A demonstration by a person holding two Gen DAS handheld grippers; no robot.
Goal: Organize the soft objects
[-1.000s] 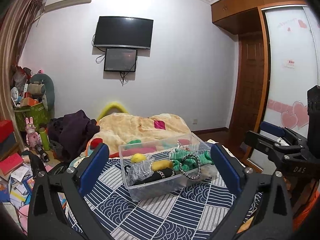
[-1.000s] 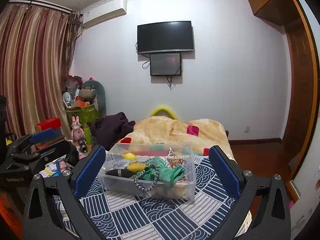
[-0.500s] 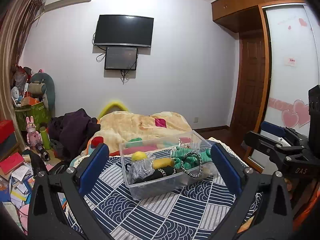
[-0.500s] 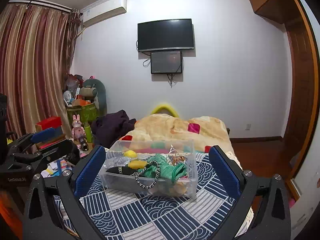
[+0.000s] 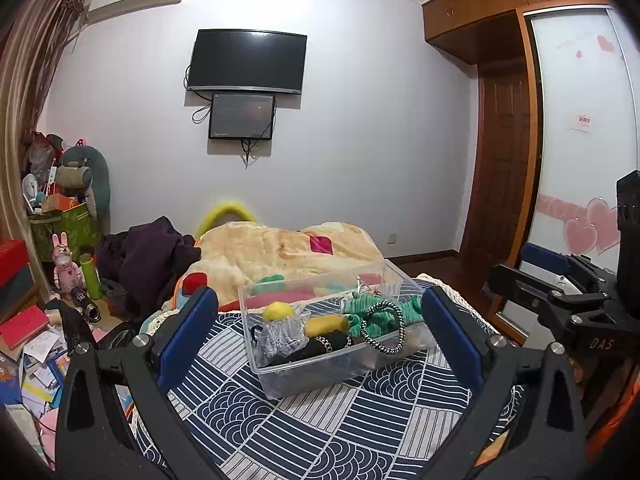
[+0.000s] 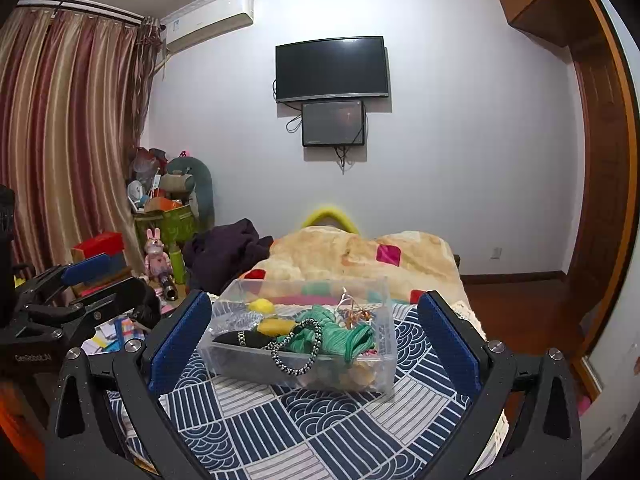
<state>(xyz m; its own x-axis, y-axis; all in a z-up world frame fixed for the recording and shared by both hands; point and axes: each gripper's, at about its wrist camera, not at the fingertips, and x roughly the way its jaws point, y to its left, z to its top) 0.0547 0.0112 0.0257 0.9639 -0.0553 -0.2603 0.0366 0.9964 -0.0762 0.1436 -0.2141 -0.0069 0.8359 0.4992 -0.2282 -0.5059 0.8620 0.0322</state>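
A clear plastic box [image 5: 320, 376] [image 6: 248, 356] sits on the blue patterned bed cover [image 5: 320, 432] [image 6: 320, 432]. It holds soft things: green knit cloth [image 5: 360, 308] [image 6: 332, 330], a black-and-white cord loop [image 5: 382, 332] [image 6: 298, 346], yellow pieces [image 5: 279, 311] [image 6: 260, 304], black cloth [image 5: 316, 348] and a grey mesh bag [image 5: 280, 338]. My left gripper [image 5: 316, 332] is open and empty, held back from the box. My right gripper [image 6: 314, 334] is open and empty, also short of the box. Each gripper shows at the edge of the other's view.
A beige blanket [image 5: 280, 252] [image 6: 340, 252] lies beyond the box. Dark clothes [image 5: 148, 256] are heaped to the left. Books, toys and a green bin [image 5: 64, 228] clutter the floor at left. A wooden door [image 5: 500, 168] and wardrobe are at right.
Both views have shifted slightly; the box sits a little lower and closer in frame. Both grippers stay open and empty.
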